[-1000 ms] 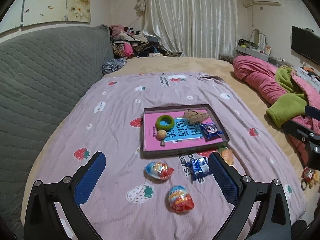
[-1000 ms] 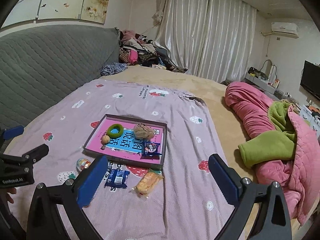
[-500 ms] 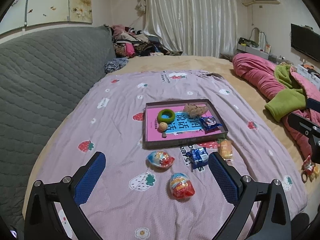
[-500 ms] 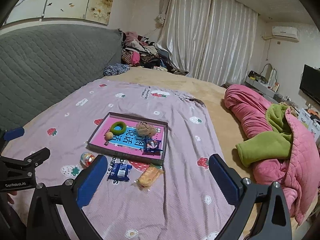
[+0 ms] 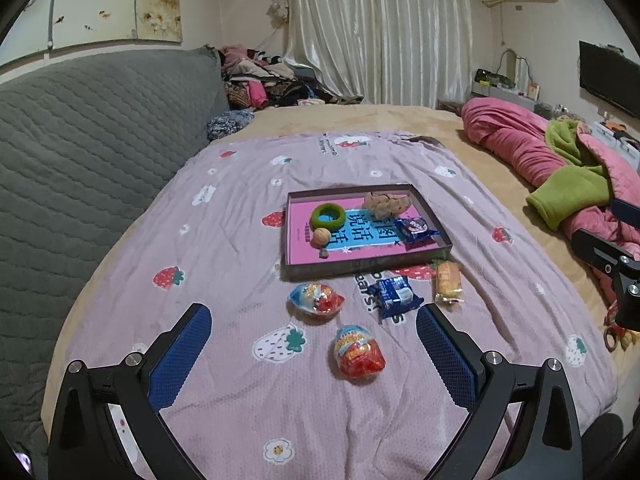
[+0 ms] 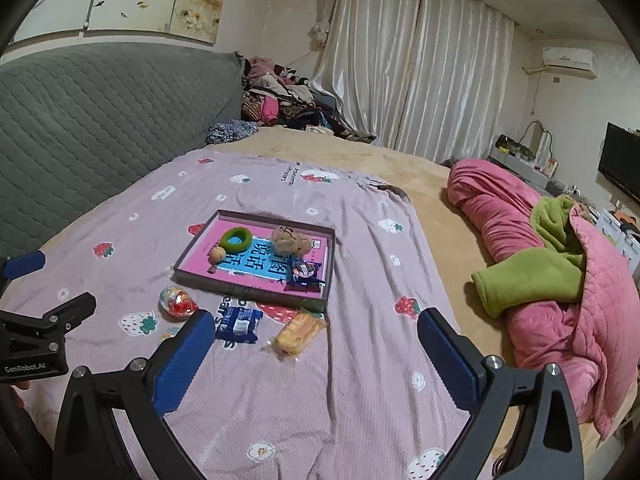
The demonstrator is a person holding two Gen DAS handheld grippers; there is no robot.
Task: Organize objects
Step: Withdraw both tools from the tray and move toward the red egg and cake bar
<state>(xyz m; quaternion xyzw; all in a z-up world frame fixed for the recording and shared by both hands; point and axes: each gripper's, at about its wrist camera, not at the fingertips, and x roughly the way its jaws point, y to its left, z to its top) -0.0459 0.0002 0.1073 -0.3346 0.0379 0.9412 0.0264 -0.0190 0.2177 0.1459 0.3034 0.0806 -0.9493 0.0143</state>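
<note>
Snacks (image 5: 394,296) ahead of spread fingers (image 5: 182,354), untouched.

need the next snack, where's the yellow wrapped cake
In the left wrist view, the yellow wrapped cake lies on the purple sheet, right of the blue biscuit packet.

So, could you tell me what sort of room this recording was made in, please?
Most likely a lived-in bedroom: a wide bed under a strawberry-print sheet, a grey quilted headboard, floor-length curtains, and a rumpled pink quilt to one side.
</note>
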